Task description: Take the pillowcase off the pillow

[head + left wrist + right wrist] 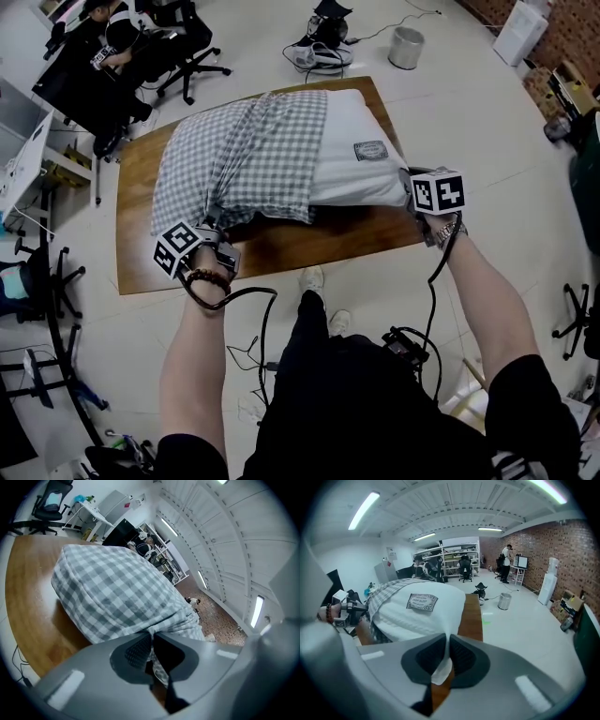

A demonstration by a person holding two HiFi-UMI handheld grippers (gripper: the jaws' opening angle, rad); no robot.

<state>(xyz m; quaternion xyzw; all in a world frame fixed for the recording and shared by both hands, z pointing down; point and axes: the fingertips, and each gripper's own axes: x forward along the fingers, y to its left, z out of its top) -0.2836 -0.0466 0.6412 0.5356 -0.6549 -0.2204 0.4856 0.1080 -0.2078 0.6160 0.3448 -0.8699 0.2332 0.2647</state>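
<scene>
**One pillow, one case, two grippers clamped**

You have one white pillow (361, 155) lying on the one wooden table (141, 253). One grey-checked pillowcase (244, 155) covers its left part. The pillow's right end sticks out bare and carries a single sewn label (371, 150).

Two grippers are at work, one in each of your hands. Your left gripper (152, 639) has its jaws pressed together on a bunched fold of the checked pillowcase, at the near edge of the table. Your right gripper (447, 641) has its jaws closed on a pinch of the white pillow's near right corner.

The table top is brown wood and bare around the pillow. It stands on a pale, smooth floor (469, 103). One metal bin (406, 47) sits beyond the table's far right corner. Black office chairs (187, 52) and a seated person (112, 42) are at the far left. A brick wall (534, 541) runs along the right side of the room, and strip lights hang from the white ceiling.
</scene>
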